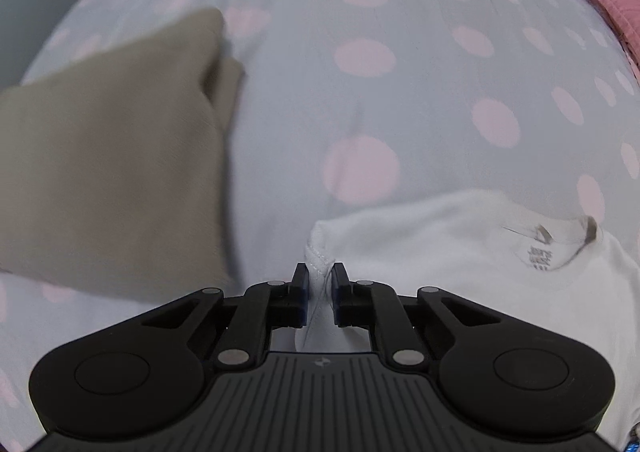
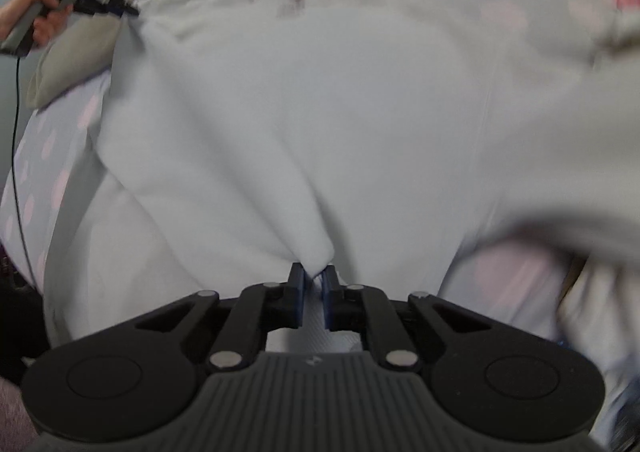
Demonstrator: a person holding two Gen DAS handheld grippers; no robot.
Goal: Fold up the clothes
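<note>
White cotton T-shirt (image 2: 304, 123) lay spread on the pale polka-dot bedsheet (image 1: 400, 51), both grippers' fingers (image 1: 320, 280) (image 2: 313, 278) pinching its edges; a folded beige garment (image 1: 108, 155) lay beside, pink blanket (image 1: 616, 7) beyond.

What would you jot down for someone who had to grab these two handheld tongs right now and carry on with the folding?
Left tongs: shut on a hemmed edge of the white T-shirt, near its neck label.
Right tongs: shut on a pinched-up fold of the same shirt's body.
Where things are: the shirt lies spread on the grey bedsheet with pink dots. A tan garment lies to the left of the shirt, already folded by the look of it.
Done: both grips are taken.
Left: the shirt shows no fold yet; carry the held edges over, flatten and set it aside.
</note>
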